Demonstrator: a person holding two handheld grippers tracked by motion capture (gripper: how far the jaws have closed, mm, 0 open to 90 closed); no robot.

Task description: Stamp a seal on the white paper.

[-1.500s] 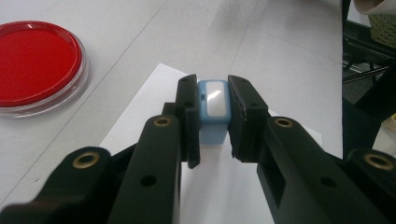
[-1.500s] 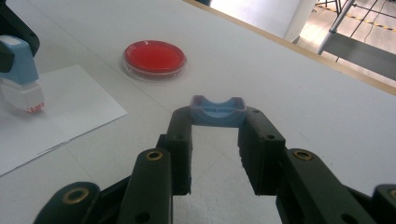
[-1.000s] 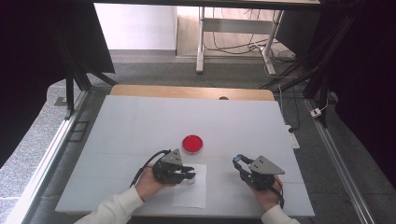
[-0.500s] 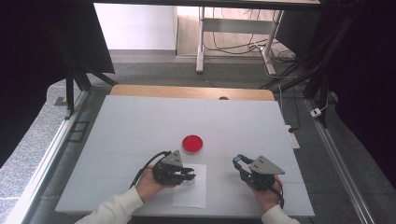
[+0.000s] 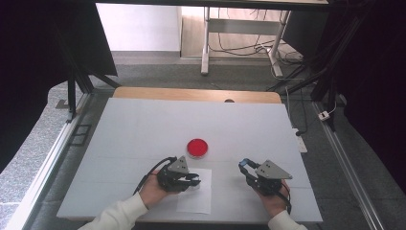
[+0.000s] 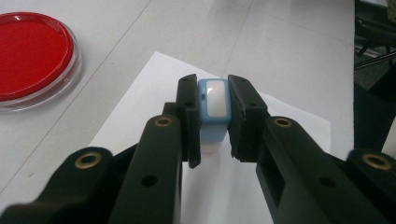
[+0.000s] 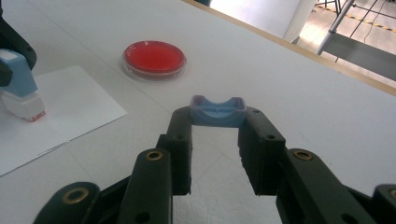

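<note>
White tabletop (image 5: pixel 143 139) carries a sheet of paper (image 5: pixel 197 201) and a red-filled petri dish (image 5: pixel 197 148); the left gripper (image 6: pixel 214 119) is clamped on a blue self-inking stamp (image 6: pixel 214 105) standing on the paper. The right gripper (image 7: pixel 217 128) pinches its blue cap (image 7: pixel 217 111) above the table, well apart. Uncapping looks done; stamping and recapping remain, and no legible writing shows.

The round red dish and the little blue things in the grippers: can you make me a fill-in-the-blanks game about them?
1. The left gripper is shut on a small blue and white stamp above a sheet of white ____.
2. The right gripper is shut on a small ____ plastic cap.
3. The round clear dish on the white table has a ____ filling.

Missing words: paper, blue, red
</note>
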